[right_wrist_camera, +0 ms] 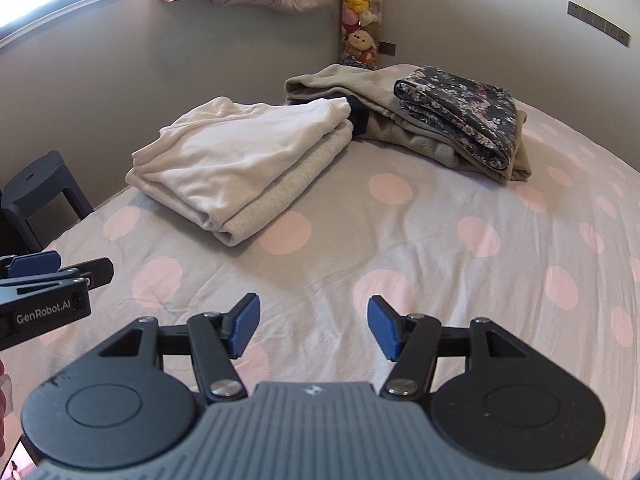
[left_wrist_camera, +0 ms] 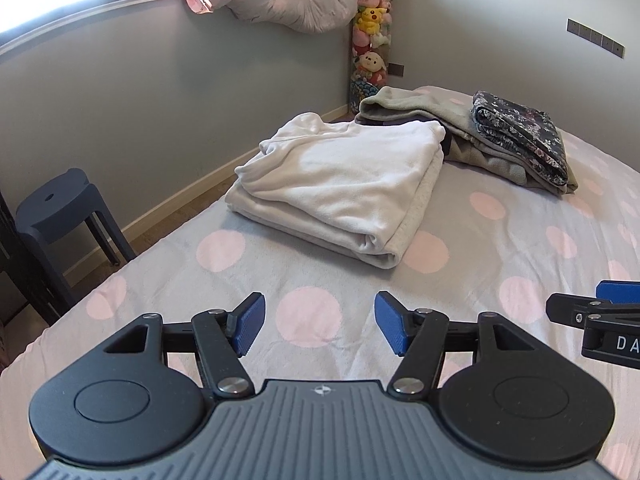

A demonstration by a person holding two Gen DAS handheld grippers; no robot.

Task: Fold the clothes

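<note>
- Currently both claws empty: left gripper (left_wrist_camera: 319, 326) and right gripper (right_wrist_camera: 313, 326) have jaws apart, nothing between the pads, hovering side by side over bare polka-dot bed sheet (left_wrist_camera: 500, 248)
- White garment (left_wrist_camera: 340, 184) looks already folded, lying near the left bed edge, well ahead of both grippers
- Its long axis runs diagonally, from the near fold edge up and left towards the wall; rolled fold faces the grippers
- Grey garment (right_wrist_camera: 400, 120) and floral garment (right_wrist_camera: 460, 116) sit stacked beyond it, floral on top, grey just touching the white one's far corner
- My read: fold is done, step is retreat or fetch the next piece
- If tidying, pinch only the top layer at the corners, both sides level, and avoid dragging the stack off the bed edge
</note>
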